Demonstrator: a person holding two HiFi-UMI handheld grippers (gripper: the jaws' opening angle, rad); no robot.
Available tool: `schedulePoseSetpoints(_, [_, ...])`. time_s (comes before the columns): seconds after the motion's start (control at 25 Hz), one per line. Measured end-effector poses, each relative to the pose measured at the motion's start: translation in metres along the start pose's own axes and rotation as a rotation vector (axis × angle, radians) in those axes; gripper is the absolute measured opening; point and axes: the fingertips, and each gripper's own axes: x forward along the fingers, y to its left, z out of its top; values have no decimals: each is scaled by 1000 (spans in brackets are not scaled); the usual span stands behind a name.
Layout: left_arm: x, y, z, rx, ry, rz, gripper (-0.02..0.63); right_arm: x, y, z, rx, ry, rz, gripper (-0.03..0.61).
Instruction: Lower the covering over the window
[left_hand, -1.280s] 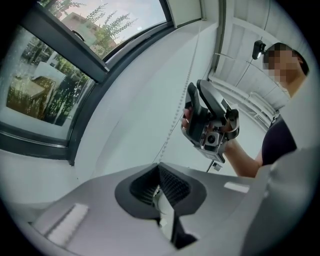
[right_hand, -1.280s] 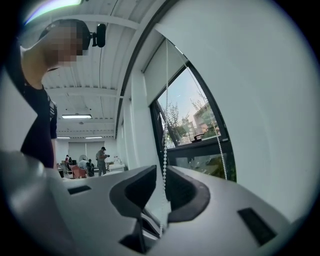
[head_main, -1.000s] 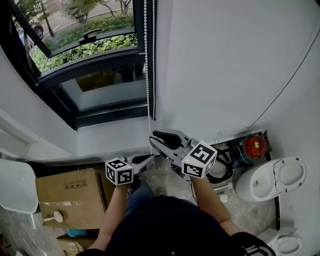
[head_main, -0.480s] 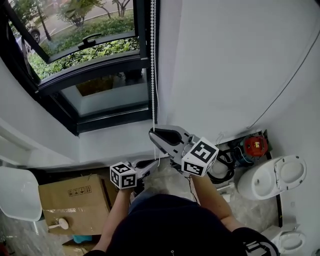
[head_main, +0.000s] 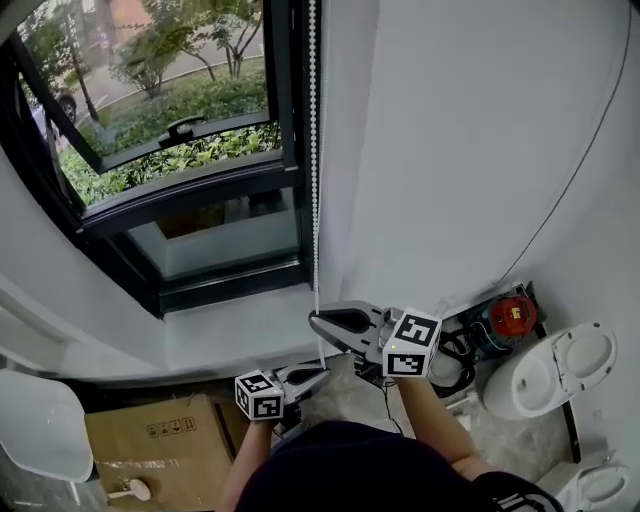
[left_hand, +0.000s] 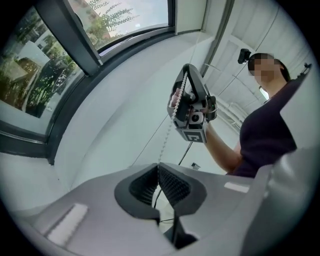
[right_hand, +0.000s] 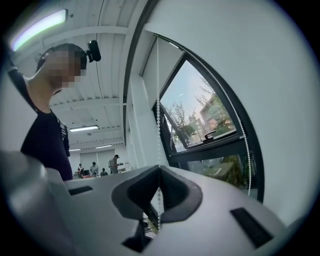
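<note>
Hanging bead chain (head_main: 315, 150), clamped in right hand-held gripper (head_main: 318, 322), jaws just closed

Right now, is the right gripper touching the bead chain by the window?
Touching. The right gripper view shows the right gripper with its jaws closed together and the bead chain pinched between their pads, running on below them.

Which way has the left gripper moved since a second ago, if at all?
No, hardly. The left gripper, shut on the bead chain, sits just right of the cardboard box corner, as before.
</note>
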Motion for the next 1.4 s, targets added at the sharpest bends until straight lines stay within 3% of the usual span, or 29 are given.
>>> schedulePoseSetpoints(0.16, [1, 0, -12, -13, 50, -45, 14, 2, -8, -26, -41, 119, -25, 12])
schedulePoseSetpoints(0.36, [-11, 1, -7, -90, -34, -98, 12, 8, -11, -51, -20, 178, -44, 12])
schedulePoseSetpoints(0.44, [-16, -1, -7, -74, -18, -103, 12, 9, -7, -65, -3, 208, -40, 12])
schedulePoseSetpoints(0.6, [-27, -3, -7, -18, 6, -118, 13, 10, 0, -73, 30, 157, -43, 12])
schedulePoseSetpoints(0.72, [-37, -2, -4, 1, -19, -142, 14, 13, -1, -101, -15, 250, -65, 12])
schedulePoseSetpoints(0.8, [-44, -1, -4, 2, -28, -153, 14, 14, 4, -112, 7, 249, -67, 12])
schedulePoseSetpoints(0.96, [-52, -3, -3, 23, -22, -162, 14, 11, 15, -112, 63, 188, -77, 12])
schedulePoseSetpoints(1.12, [-56, -4, -3, 30, -38, -153, 15, 4, 11, -114, 46, 178, -119, 12])
schedulePoseSetpoints(1.4, [-63, -4, -11, 74, 29, -118, 27, -6, 0, -119, 21, 229, -170, 12])
